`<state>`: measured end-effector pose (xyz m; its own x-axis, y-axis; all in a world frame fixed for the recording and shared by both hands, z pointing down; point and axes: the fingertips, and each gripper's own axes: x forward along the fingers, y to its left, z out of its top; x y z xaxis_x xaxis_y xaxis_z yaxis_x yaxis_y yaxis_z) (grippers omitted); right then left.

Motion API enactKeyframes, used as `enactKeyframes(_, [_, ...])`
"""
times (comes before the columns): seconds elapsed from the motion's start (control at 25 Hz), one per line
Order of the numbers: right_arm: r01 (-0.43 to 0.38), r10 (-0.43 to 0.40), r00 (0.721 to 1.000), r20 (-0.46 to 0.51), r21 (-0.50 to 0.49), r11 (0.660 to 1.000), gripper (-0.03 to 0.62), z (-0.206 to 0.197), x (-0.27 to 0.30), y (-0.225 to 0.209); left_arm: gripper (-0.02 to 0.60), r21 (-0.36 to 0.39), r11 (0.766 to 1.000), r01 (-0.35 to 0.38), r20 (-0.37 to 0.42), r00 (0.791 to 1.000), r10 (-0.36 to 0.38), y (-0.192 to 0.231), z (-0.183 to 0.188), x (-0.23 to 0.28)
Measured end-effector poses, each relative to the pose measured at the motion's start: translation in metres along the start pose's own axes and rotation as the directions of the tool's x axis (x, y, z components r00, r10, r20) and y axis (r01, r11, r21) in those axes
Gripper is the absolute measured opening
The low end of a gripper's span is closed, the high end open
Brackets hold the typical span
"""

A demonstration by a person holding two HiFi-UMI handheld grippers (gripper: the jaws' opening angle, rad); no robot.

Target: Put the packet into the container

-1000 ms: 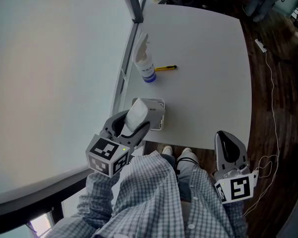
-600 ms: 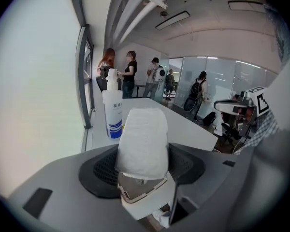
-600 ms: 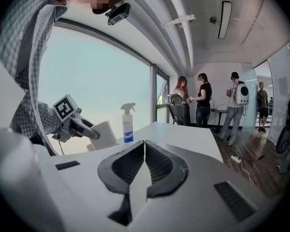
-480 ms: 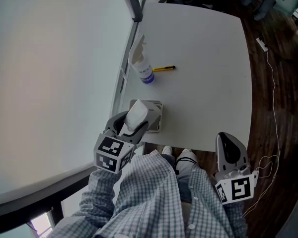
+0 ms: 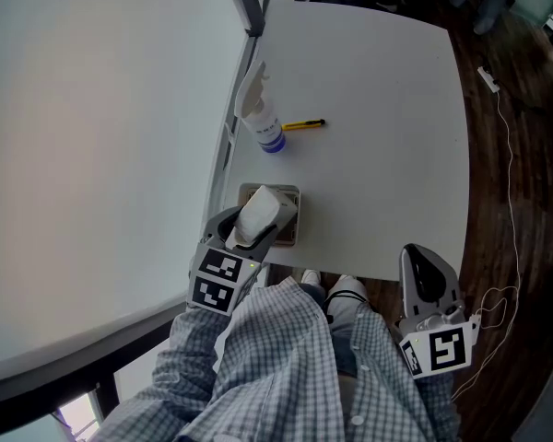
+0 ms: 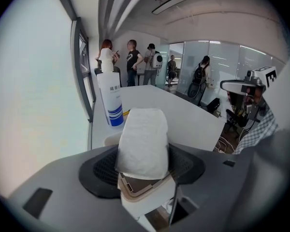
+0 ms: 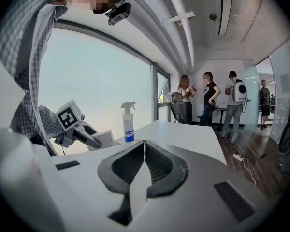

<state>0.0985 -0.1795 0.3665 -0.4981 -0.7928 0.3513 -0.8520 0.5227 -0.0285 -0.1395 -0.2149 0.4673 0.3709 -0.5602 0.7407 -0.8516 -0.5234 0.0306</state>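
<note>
Checking the grip first: what do we record for the left gripper [image 5: 247, 232]? (first inspector)

We record its jaws set wide and pressing on the packet [image 6: 142, 141], one pad on each side. The packet's long axis runs along the jaws, with its upper end clear above them. (second inspector)

Where does the container [image 5: 292, 221] lie from it? (first inspector)

It lies directly under and just beyond the jaw tips, at the table's [image 5: 378, 90] near edge, close to the near left corner. In the left gripper view its open rim shows right beneath the packet's lower end. We cannot tell whether that end is inside the rim. We judge the coming move to be a short push along the packet's own axis, down into the mouth, followed by a release. (second inspector)

Which gripper is nearer? (first inspector)

The left, by far. The right gripper [image 7: 144, 151] has its jaws together on nothing. It hangs off the table past the near edge, well apart from the container. (second inspector)

Room and edges? (first inspector)

The container sits at the very edge, so we note a risk of nudging it off. The bottle [image 5: 267, 129] and pen [image 5: 306, 125] stand farther in by the left edge, well apart from the work. (second inspector)
</note>
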Motion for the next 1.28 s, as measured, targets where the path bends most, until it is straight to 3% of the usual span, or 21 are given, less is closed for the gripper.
enactKeyframes(0.44, [0.008, -0.008, 1.0, -0.002, 0.005, 1.0, 0.02, -0.003, -0.004, -0.005, 0.281, 0.118, 0.992, -0.032, -0.118, 0.992, 0.046, -0.004, -0.014, 0.02])
enactKeyframes(0.76, [0.015, -0.015, 1.0, -0.003, 0.011, 1.0, 0.018, -0.004, -0.007, -0.008, 0.281, 0.128, 0.992, -0.017, -0.134, 0.99, 0.034, -0.006, -0.014, 0.023])
enactKeyframes(0.96, [-0.001, 0.001, 1.0, -0.002, 0.011, 1.0, 0.02, -0.004, -0.006, -0.005, 0.284, 0.098, 0.995, 0.012, -0.129, 0.992, 0.001, -0.01, -0.015, 0.025])
enactKeyframes(1.16, [-0.006, 0.006, 1.0, -0.004, 0.011, 1.0, 0.02, -0.006, -0.007, -0.006, 0.356, 0.05, 0.999, 0.019, -0.085, 0.996, -0.015, -0.012, -0.013, 0.026])
enactKeyframes(1.28, [-0.008, 0.008, 1.0, -0.003, 0.012, 1.0, 0.02, -0.006, -0.009, -0.008, 0.368, 0.023, 0.999, 0.022, -0.062, 0.998, -0.021, -0.013, -0.008, 0.021])
